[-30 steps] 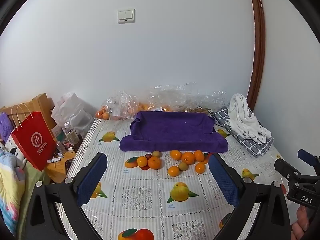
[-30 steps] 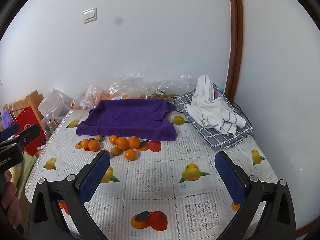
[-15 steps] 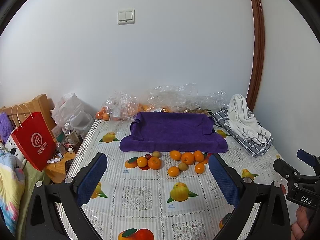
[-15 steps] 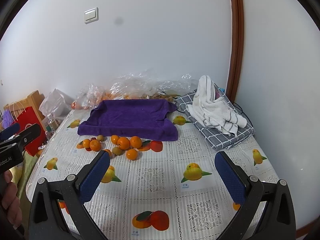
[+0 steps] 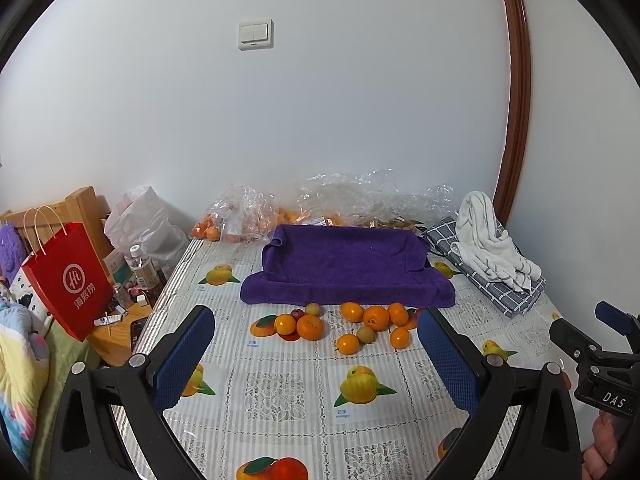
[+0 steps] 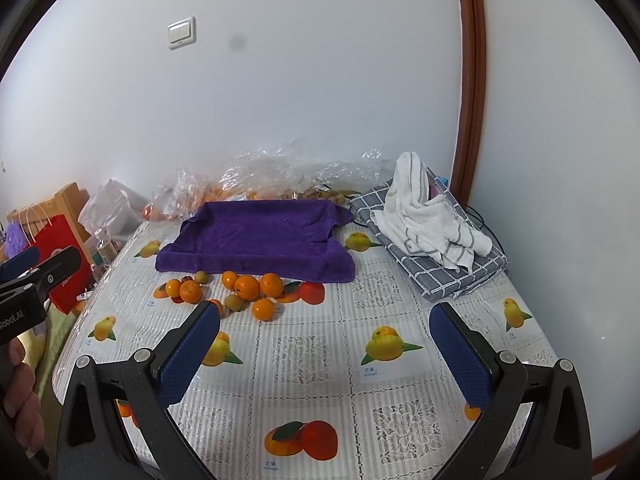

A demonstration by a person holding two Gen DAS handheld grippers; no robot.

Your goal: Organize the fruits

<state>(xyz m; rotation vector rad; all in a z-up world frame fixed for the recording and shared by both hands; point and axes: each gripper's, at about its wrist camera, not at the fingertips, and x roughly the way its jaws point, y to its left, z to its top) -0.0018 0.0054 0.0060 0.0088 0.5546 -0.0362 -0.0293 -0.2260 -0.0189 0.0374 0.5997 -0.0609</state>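
Holding a gripper in each hand above the near end of the table, we see the left gripper (image 5: 316, 354) with its blue-padded fingers (image 5: 182, 358) spread wide and nothing between them, and the right gripper (image 6: 324, 354) spread just as wide and likewise empty. Each tool appears at the edge of the other's view, gripped by a hand (image 6: 18, 396) low in the frame. Beyond the fingertips lies a tablecloth (image 5: 280, 392) printed with fruit pictures and lace squares. The real fruit sits farther out, loose on the cloth in a scattered row just in front of a purple towel (image 5: 344, 268): a cluster of oranges (image 5: 376, 318) near the middle, another orange (image 5: 310, 327) to the left beside a small dark red fruit (image 5: 297, 314), and two small greenish-brown fruits (image 5: 365, 335) among them. The towel is spread flat with raised edges and holds no fruit. Behind it, against the white wall, stand crumpled clear plastic bags (image 5: 248, 216) with more orange fruit inside. To the right a white striped towel (image 6: 424, 212) rests on a folded grey checked cloth (image 6: 460, 276). A red paper bag (image 5: 66, 280) stands off the table's left side.
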